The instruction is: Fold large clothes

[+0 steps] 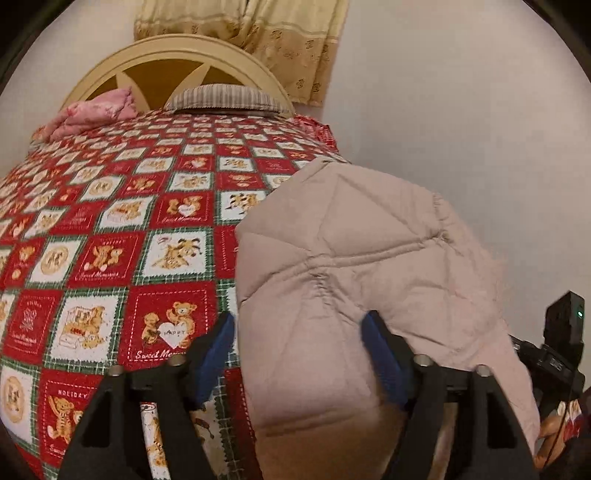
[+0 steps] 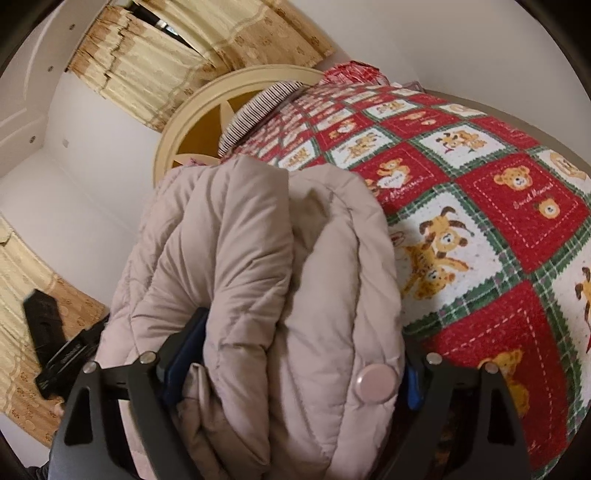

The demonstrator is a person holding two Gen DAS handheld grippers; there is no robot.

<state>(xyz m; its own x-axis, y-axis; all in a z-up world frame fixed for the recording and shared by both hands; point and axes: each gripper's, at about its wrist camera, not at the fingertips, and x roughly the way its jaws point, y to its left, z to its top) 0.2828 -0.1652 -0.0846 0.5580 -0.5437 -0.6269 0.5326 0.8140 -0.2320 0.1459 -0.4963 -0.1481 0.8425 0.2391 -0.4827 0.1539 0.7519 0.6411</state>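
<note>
A beige quilted puffer jacket (image 1: 354, 258) is bunched and lifted over the right part of the bed. My left gripper (image 1: 299, 332) has its blue-padded fingers (image 1: 373, 328) on either side of a thick fold of the jacket and is shut on it. In the right wrist view the jacket (image 2: 258, 266) hangs in thick folds with a round snap button (image 2: 375, 382) showing. My right gripper (image 2: 295, 347) is shut on that bundle, its blue pads (image 2: 184, 343) largely hidden by fabric. The other gripper shows at the right edge (image 1: 561, 332) and at the left edge (image 2: 51, 332).
A red, green and white teddy-bear quilt (image 1: 122, 236) covers the bed. A striped pillow (image 1: 225, 96) and pink folded bedding (image 1: 96, 112) lie at the cream headboard (image 1: 177, 59). Yellow curtains (image 1: 273, 33) hang behind. A white wall (image 1: 480, 129) runs along the right.
</note>
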